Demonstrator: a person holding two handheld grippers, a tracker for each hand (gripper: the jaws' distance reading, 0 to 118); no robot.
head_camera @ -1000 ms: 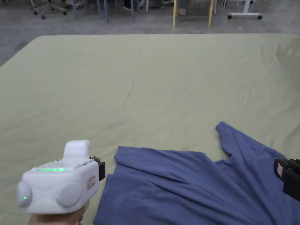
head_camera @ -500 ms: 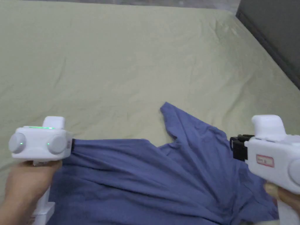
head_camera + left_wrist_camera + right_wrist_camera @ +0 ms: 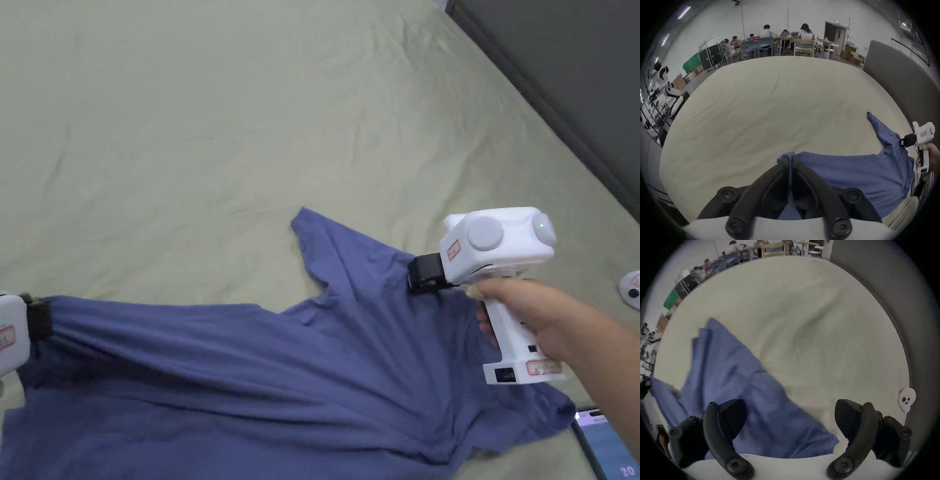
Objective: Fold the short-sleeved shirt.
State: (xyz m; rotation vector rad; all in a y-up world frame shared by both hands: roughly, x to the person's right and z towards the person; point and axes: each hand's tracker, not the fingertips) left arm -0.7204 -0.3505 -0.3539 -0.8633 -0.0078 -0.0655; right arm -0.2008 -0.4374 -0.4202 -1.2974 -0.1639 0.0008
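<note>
Head view had the blue short-sleeved shirt (image 3: 262,369) lying spread out and rumpled on the pale green sheet (image 3: 250,125), down near the lower edge of the frame, with one sleeve (image 3: 325,244) poking up and away from the body of it. Long creases ran through the fabric from the left side across to the lower right.

The left gripper (image 3: 791,160) was at the far left of the head view, right at the shirt's edge. In the left gripper view its jaws were pinched together with a thin fold of the blue fabric caught between them, so it was clamped on the shirt. The cloth looked pulled a bit taut from that spot.

The right gripper (image 3: 417,275) was held in the person's right hand (image 3: 531,312), sitting over the shirt just below the base of that sleeve. In the right gripper view the jaws stood wide apart, with blue fabric under the left one and bare sheet under the other. Nothing was held there. That view was a bit blurry, so I couldn't tell if the jaws touched the cloth.

Off to the right on the sheet was a small white tag thing (image 3: 907,399) with dark dots. A phone corner (image 3: 603,440) showed at the bottom right of the head view.
</note>
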